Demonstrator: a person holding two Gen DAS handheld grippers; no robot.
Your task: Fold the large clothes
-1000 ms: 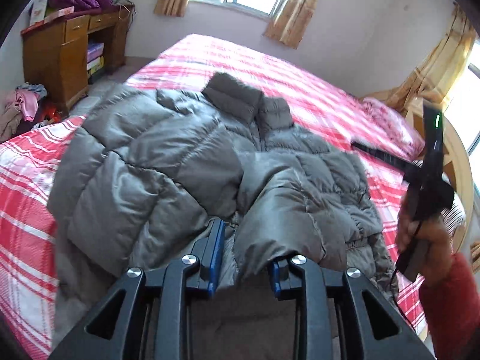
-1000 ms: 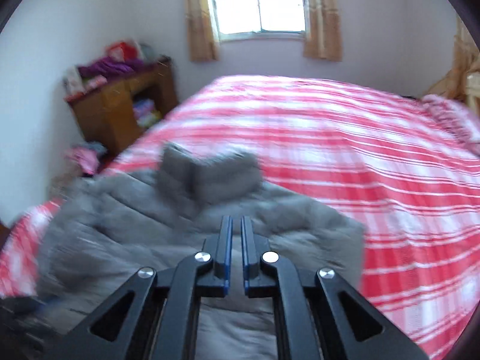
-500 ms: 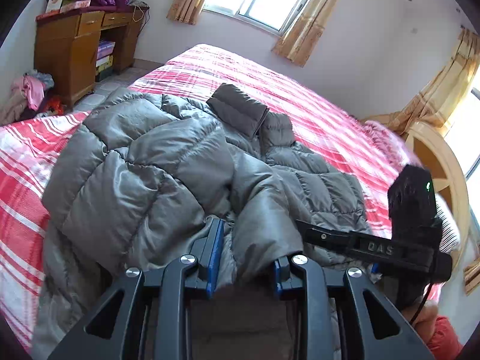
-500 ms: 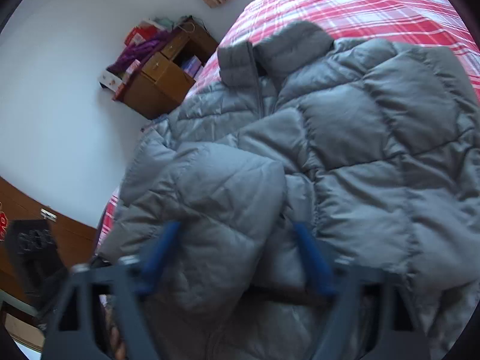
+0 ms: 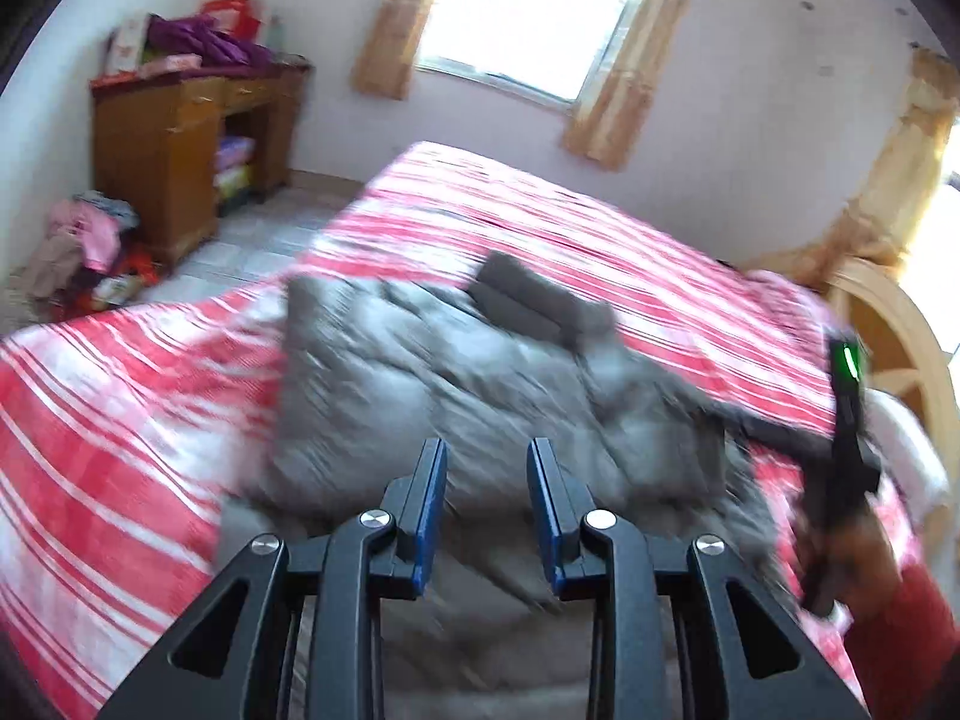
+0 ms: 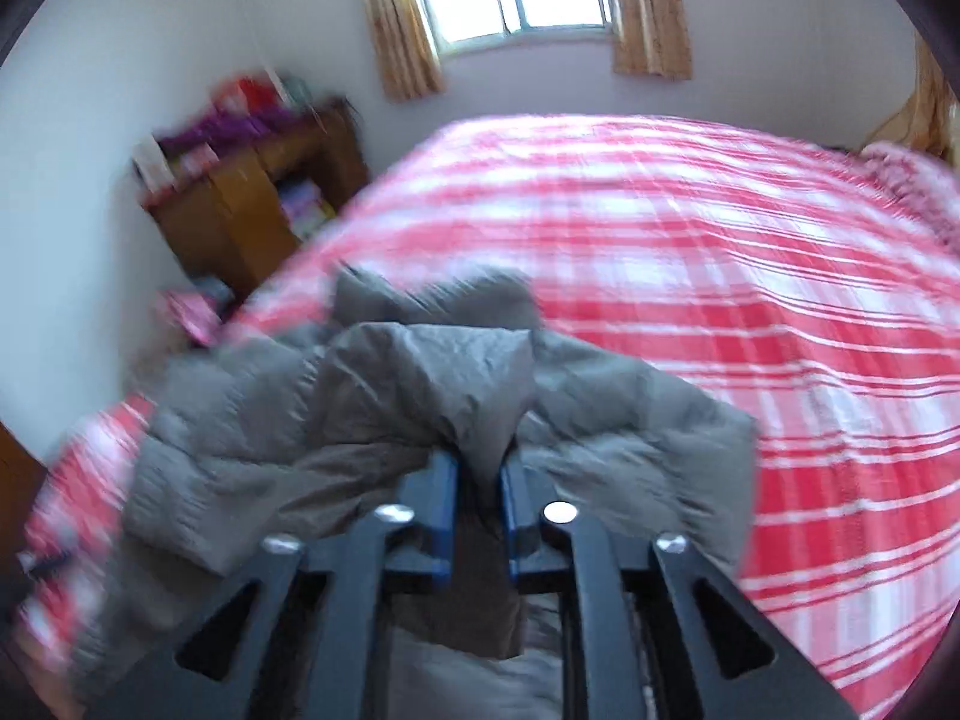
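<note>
A large grey puffer jacket (image 5: 456,396) lies on the red-and-white plaid bed (image 5: 120,420), collar toward the far side. My left gripper (image 5: 487,456) is open and empty, hovering over the jacket's near edge. My right gripper (image 6: 480,462) is shut on a fold of the jacket's sleeve (image 6: 432,384), which bunches up over the blue pads. The right gripper's black body also shows at the right in the left wrist view (image 5: 840,456), with the jacket (image 6: 630,438) spreading below it. Both views are motion-blurred.
A wooden desk (image 5: 168,150) piled with clothes stands against the left wall, with more clothes on the floor (image 5: 78,252) beside it. A curtained window (image 5: 522,18) is on the far wall. A wooden headboard (image 5: 894,330) is at the right.
My left gripper let go of the sleeve and pulled back. My right gripper came down open over the sleeve, closed on it and lifted.
</note>
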